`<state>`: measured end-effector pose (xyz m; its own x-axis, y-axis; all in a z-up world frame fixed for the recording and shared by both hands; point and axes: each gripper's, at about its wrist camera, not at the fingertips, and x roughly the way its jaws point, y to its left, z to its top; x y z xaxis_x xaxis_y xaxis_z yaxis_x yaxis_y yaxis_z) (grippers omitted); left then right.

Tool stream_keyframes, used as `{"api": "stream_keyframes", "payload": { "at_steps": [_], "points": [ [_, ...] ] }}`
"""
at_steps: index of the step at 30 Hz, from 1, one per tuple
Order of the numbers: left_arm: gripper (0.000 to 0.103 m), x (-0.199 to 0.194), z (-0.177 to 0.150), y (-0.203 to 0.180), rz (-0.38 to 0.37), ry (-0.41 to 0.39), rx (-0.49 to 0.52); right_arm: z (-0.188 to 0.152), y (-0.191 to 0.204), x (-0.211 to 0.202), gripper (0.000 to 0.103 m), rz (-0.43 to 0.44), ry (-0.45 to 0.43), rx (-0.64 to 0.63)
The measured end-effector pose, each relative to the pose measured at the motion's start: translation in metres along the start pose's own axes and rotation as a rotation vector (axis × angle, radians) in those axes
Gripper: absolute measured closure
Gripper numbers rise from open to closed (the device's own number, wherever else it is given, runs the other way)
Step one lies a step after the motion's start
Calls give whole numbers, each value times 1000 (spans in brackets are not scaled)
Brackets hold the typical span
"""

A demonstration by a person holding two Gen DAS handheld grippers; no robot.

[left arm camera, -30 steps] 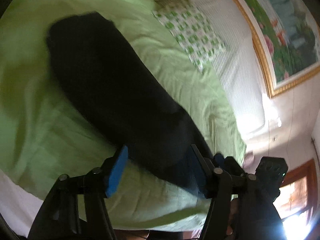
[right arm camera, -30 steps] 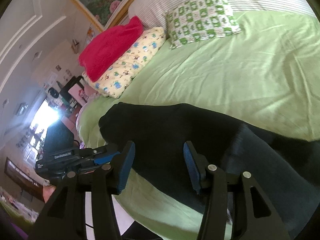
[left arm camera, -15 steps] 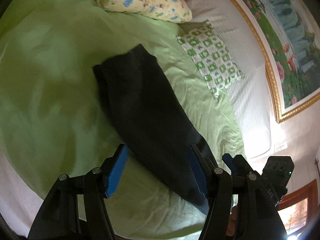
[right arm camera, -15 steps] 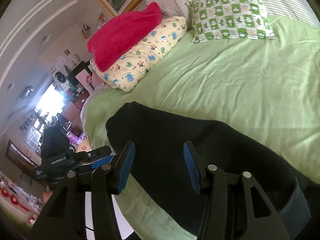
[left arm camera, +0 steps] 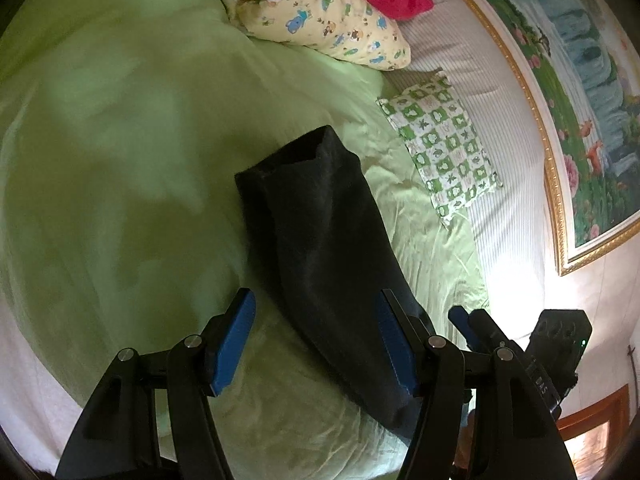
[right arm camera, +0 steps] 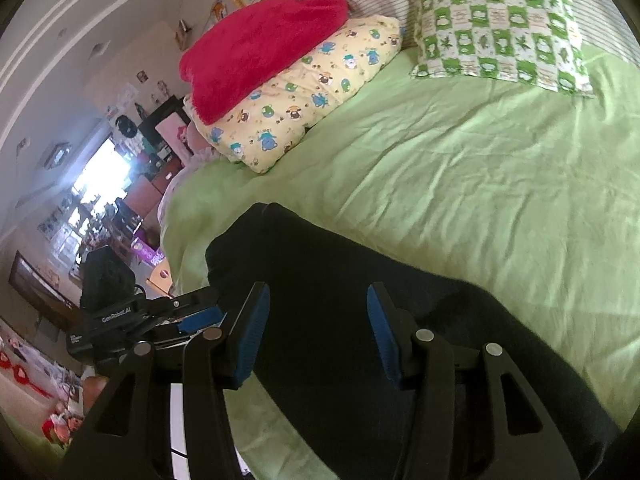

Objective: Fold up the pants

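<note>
Pants (left arm camera: 324,248), black and folded into one long strip, lie on the bed (left arm camera: 112,152) over its green sheet, running from the near edge in toward the middle; in the left wrist view the far end shows an open cuff or hem, and the near end reaches the edge of the mattress. In the right wrist view the same dark strip (right arm camera: 340,300) crosses the lower part of the frame, lying flat with a soft crease partway along.

At the head of the bed a striped white cover (left arm camera: 472,92) runs along the edge below a gold-framed painting (left arm camera: 580,92) on the wall. A yellow pillow with cartoon animals (right arm camera: 304,96) lies toward one head corner, with a red fluffy blanket (right arm camera: 260,44) resting on top of it. A green-and-white checked pillow (right arm camera: 504,28) lies beside it along the head edge, well apart from the pants.

Left tool (left arm camera: 316,340) has its blue-padded fingers spread wide, holding nothing, above the near end of the pants. Right tool (right arm camera: 316,336) is likewise spread wide and empty, poised over the black cloth; whether its pads touch the cloth cannot be told.
</note>
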<state>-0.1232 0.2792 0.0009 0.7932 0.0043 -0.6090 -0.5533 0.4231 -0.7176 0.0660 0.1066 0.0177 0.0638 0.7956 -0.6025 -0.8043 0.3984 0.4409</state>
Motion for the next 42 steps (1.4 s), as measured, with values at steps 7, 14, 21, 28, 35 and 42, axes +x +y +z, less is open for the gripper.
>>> {"api": "stream_keyframes", "payload": {
  "at_steps": [7,14,21,28,35,42],
  "points": [
    [40,5,7,5,-7,3,-15,24,8,35,51,18,80,-81],
    [40,12,7,11,-7,18,-43,52,18,81,51,49,158,-160],
    [40,22,15,13,-4,17,-46,74,33,136,51,74,286,-247],
    [40,29,21,18,-14,10,-59,82,22,171,51,123,384,-203],
    [44,36,25,13,5,-14,-41,80,18,176,76,168,385,-171],
    [86,40,28,-5,-1,2,21,78,21,152,82,177,322,-165]
  ]
}}
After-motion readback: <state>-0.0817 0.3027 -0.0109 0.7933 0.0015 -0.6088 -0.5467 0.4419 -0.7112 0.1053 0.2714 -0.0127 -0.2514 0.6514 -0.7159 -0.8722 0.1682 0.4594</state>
